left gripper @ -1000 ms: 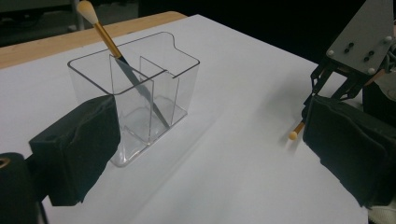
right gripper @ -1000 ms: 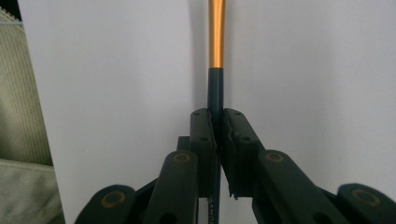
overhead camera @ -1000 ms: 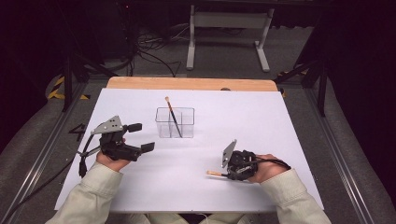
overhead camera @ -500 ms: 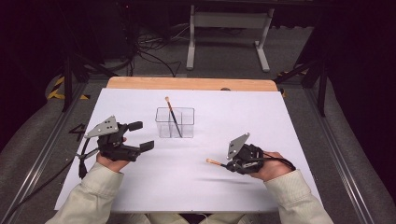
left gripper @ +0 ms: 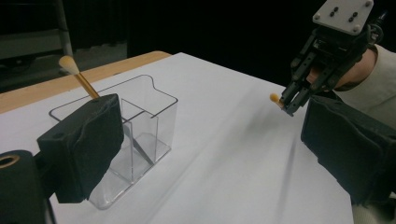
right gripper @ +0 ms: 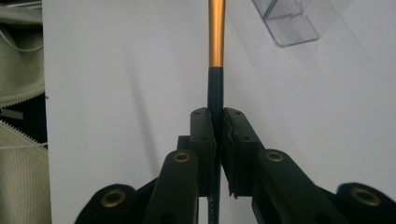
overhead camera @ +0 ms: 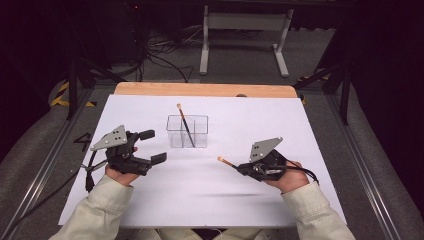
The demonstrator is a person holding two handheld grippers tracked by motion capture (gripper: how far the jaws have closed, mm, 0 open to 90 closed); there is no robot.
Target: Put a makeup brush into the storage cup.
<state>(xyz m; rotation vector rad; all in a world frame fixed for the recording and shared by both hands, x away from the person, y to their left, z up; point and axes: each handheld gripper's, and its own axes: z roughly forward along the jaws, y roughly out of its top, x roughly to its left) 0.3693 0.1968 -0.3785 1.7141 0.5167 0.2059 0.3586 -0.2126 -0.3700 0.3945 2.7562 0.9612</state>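
Right hand-held gripper (overhead camera: 241,168) clamped tight on a brush (overhead camera: 226,162), lifted off the white surface (overhead camera: 310,130)!

Your pads are squeezed on the dark handle, and the gold section with its pale tip pokes out ahead toward the clear two-compartment holder (overhead camera: 187,131), well apart from it, with the shadow lying on the sheet below. Over on your other side, the left hand-held gripper (overhead camera: 154,146) hangs with its jaws spread wide and nothing between them, just beside the holder, where a second brush (overhead camera: 184,124) leans tip-up across the divider.
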